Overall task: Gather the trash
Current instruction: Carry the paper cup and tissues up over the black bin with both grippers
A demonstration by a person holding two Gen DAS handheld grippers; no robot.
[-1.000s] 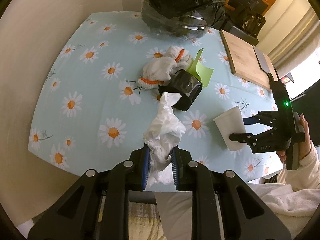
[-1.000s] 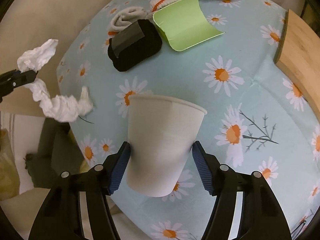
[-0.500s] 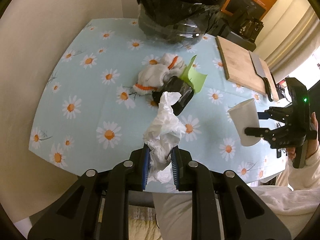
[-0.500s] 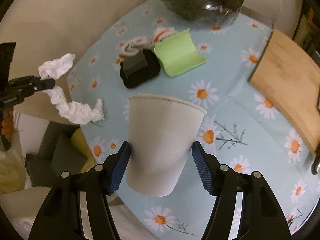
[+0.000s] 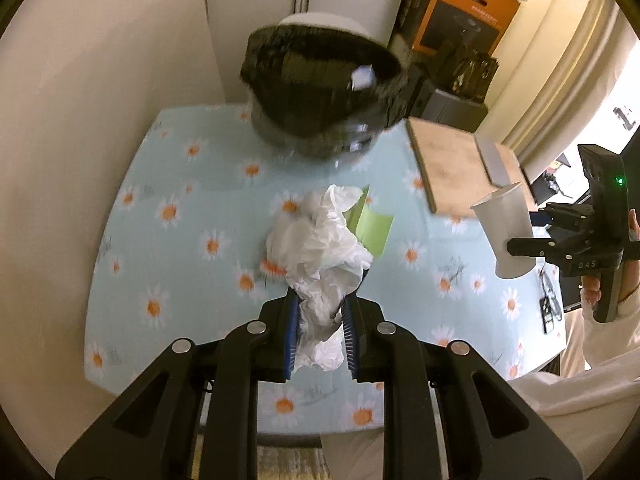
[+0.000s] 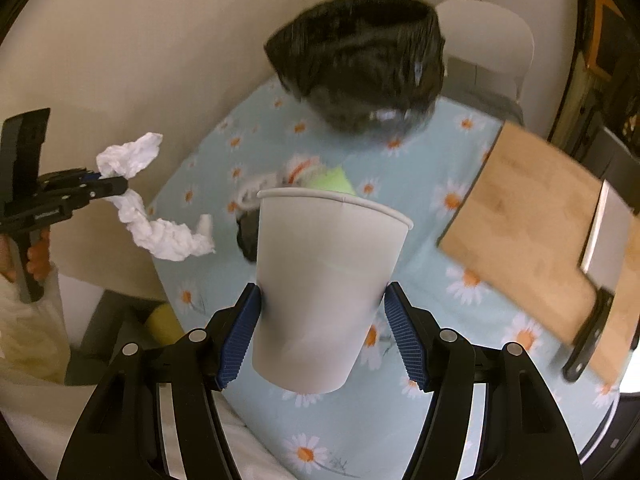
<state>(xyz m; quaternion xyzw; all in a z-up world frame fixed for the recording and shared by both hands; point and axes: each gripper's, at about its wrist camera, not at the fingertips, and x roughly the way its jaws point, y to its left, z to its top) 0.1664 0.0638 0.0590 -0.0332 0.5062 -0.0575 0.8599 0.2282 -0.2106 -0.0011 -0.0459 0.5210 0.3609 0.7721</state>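
My left gripper [image 5: 319, 332] is shut on a crumpled white tissue [image 5: 320, 248], held in the air over the near edge of the table; the right wrist view shows the same tissue [image 6: 160, 224] dangling from that gripper [image 6: 108, 186] at the left. My right gripper [image 6: 322, 330] is shut on a white paper cup [image 6: 324, 292], upright and lifted off the table; in the left wrist view the cup [image 5: 506, 232] hangs at the right. A bin lined with a black bag [image 5: 324, 88] stands at the table's far edge, open at the top.
On the daisy-print tablecloth [image 5: 168, 240] lie a green paper sheet [image 5: 374, 228], white-and-orange socks [image 6: 298, 170] and a dark object [image 6: 246, 234] partly hidden behind cup and tissue. A wooden cutting board [image 6: 532, 208] with a cleaver [image 6: 600, 264] lies at the right. A wall borders the left.
Both grippers have risen and tilted toward the bin, carrying the tissue and the cup higher above the table. The bin's open top now shows in both views.
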